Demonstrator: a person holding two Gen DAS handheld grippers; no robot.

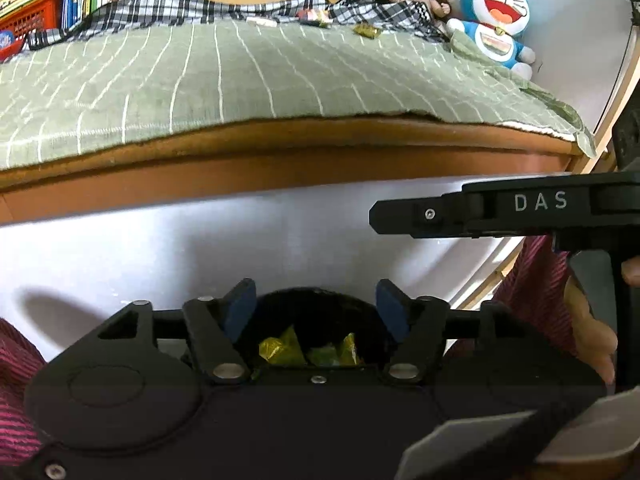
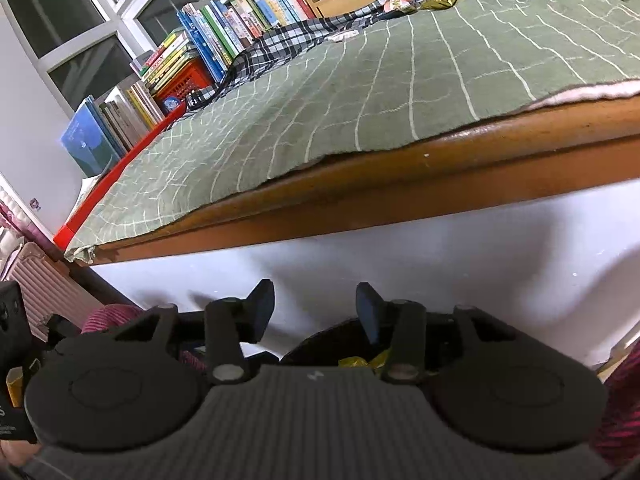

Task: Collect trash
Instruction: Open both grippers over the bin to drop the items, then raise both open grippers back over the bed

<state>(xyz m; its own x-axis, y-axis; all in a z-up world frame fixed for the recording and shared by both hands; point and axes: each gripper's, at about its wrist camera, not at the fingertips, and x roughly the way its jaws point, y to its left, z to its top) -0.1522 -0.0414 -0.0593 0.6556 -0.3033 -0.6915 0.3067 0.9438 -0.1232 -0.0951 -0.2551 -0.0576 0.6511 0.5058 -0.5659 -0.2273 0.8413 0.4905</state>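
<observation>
Crinkly yellow-green wrappers (image 1: 308,350), possibly foil.

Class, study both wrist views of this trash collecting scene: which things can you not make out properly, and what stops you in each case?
- Black bin, left wrist view: lower part and most contents hidden by the left gripper; only yellow wrappers show.
- Wrappers by the checked cloth: too small to identify.
- Right gripper, left wrist view: cut off by the frame's right edge.
- Bin, right wrist view: mostly hidden behind the right gripper.
</observation>
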